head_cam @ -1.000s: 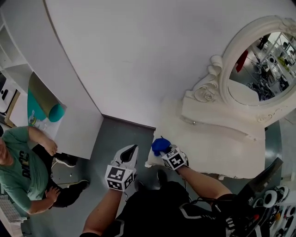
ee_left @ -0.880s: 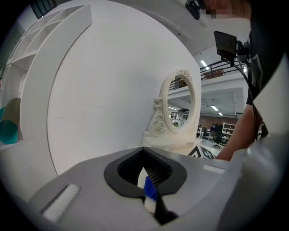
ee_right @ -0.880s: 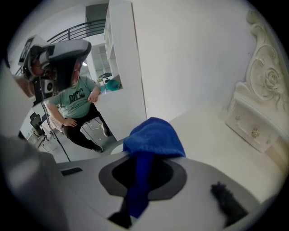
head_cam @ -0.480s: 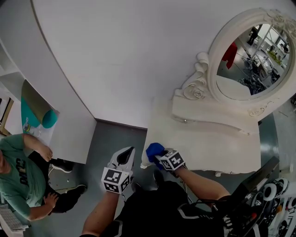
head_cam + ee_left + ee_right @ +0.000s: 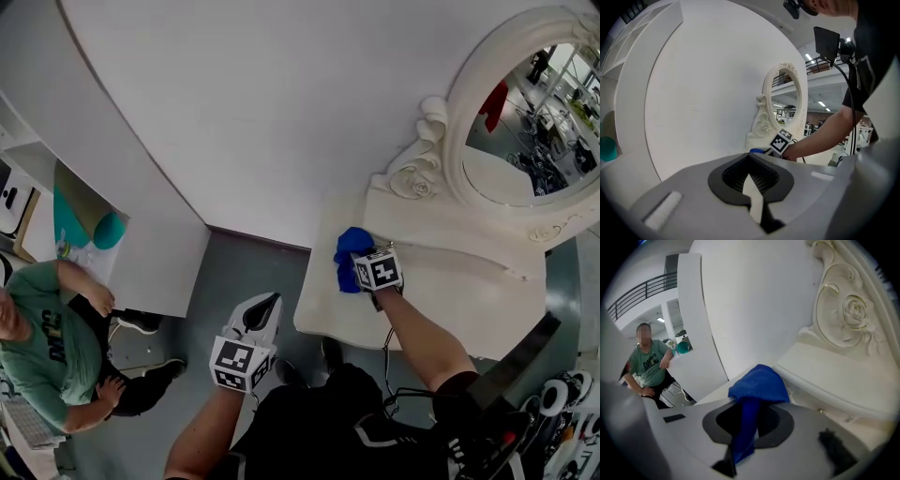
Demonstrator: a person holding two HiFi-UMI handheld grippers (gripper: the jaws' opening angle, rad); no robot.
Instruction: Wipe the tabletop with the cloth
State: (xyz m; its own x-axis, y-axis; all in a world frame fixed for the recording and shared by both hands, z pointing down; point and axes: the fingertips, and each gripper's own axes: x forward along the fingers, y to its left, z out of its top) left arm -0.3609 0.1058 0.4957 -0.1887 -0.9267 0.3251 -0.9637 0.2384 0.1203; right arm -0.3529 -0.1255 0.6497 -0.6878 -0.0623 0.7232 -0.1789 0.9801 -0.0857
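Note:
The blue cloth (image 5: 350,255) lies bunched on the cream tabletop (image 5: 450,305), near its back left part, close to the carved mirror base (image 5: 417,183). My right gripper (image 5: 361,266) is shut on the cloth, which it presses to the table. In the right gripper view the cloth (image 5: 759,383) bulges out ahead of the right gripper (image 5: 749,405), and a strip of it runs back between the jaws. My left gripper (image 5: 261,311) hangs over the grey floor, left of the table, shut with nothing in it. The left gripper (image 5: 750,158) points toward the table.
An oval mirror (image 5: 530,112) in an ornate white frame stands at the table's back. A curved white wall (image 5: 281,112) rises behind. At the left are a white shelf unit (image 5: 141,244), a teal roll (image 5: 105,228) and a person in a green shirt (image 5: 42,347).
My right gripper has slid the blue cloth from the table's front left corner toward the back, up to the mirror base. The left gripper has stayed put.

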